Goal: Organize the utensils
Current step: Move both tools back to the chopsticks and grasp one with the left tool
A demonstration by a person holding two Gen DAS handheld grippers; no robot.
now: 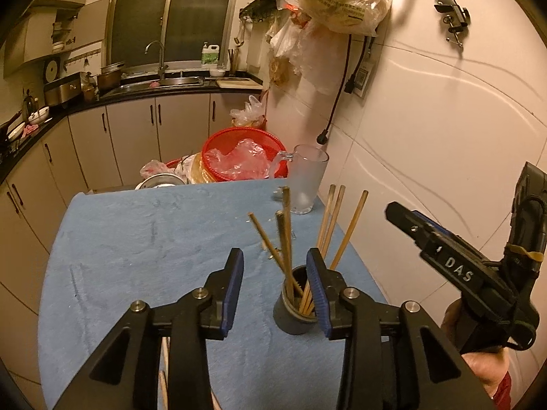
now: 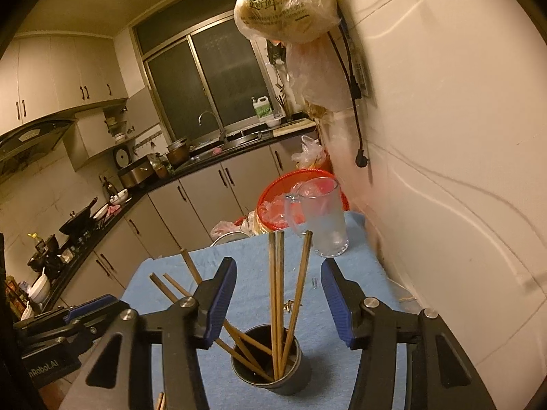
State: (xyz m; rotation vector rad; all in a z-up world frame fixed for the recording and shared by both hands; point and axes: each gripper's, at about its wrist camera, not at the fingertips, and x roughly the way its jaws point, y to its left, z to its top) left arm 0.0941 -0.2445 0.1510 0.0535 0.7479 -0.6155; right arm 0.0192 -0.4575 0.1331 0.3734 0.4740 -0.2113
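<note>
A dark round cup (image 1: 295,317) stands on the blue cloth (image 1: 136,239) with several wooden chopsticks (image 1: 348,232) leaning out of it. My left gripper (image 1: 275,256) hovers just short of the cup and above it. It is open, and its blue pads touch nothing. From the right wrist view the same cup (image 2: 290,387) sits below my right gripper (image 2: 278,266). That gripper is open too, with chopsticks (image 2: 278,290) rising in the gap but clear of both pads. A few loose chopsticks (image 1: 164,376) lie on the cloth under the left gripper.
A frosted glass mug (image 1: 307,177) stands at the table's far right corner by the white wall. Beyond the far edge sit a red basin (image 1: 239,150) with plastic bags and a metal pot. The right gripper's body (image 1: 444,249) is close on the right.
</note>
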